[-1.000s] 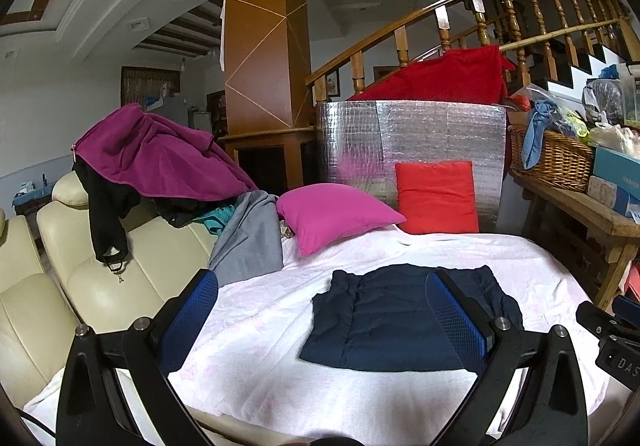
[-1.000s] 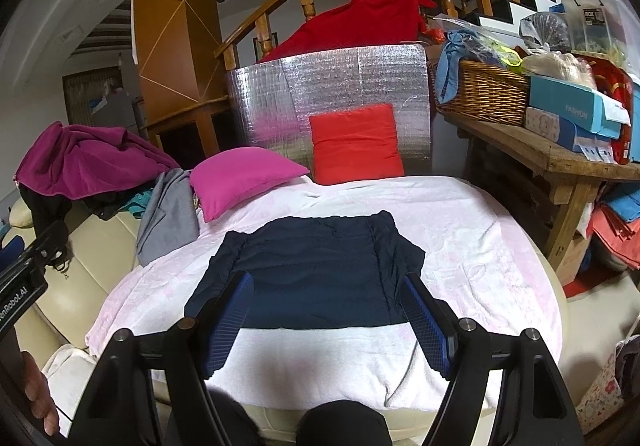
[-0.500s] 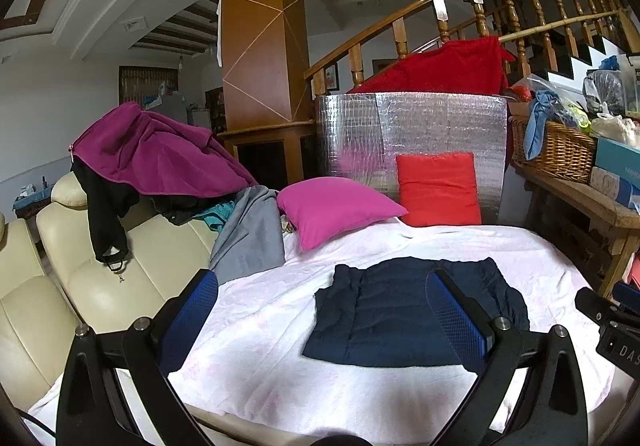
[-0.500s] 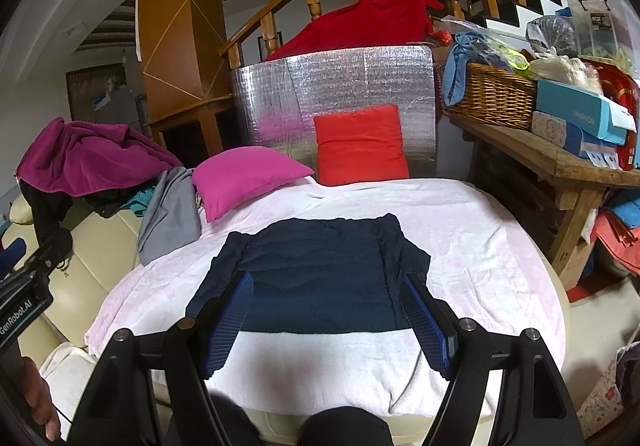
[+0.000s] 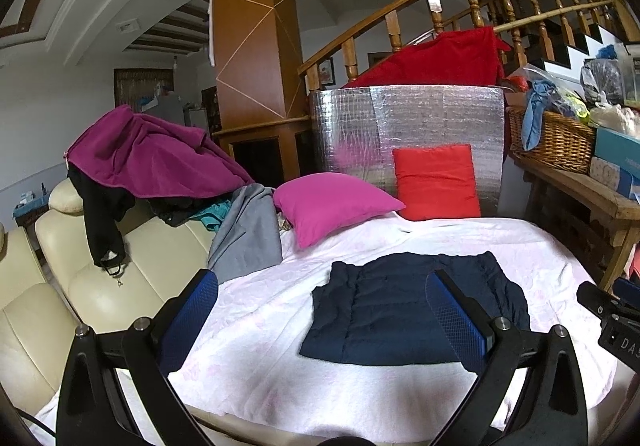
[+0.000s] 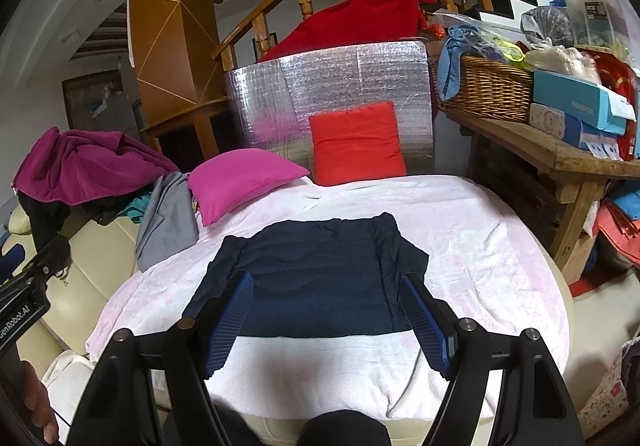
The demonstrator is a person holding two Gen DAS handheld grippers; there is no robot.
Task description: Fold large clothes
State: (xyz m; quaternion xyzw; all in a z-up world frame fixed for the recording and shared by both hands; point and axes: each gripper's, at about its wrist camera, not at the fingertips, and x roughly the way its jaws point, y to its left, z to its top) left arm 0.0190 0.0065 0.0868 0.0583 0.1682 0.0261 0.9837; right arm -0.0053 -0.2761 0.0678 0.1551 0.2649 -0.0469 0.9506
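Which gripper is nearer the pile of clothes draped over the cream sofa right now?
Left. The left gripper hangs beside the sofa, with the pile of clothes just ahead of its left finger. The right gripper hovers over the navy garment, further from the pile.

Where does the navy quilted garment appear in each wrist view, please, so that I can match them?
Left wrist: navy quilted garment lies right of centre, low, on the pale blanket.
Right wrist: it lies centred, lower middle.
Shared landmark: the pink pillow beyond it, to the left.

Each gripper, left gripper (image 5: 322, 310) and right gripper (image 6: 328, 318), has black arms, silver screws and blue bumpy pads (image 6: 230, 320) inside its fingers.
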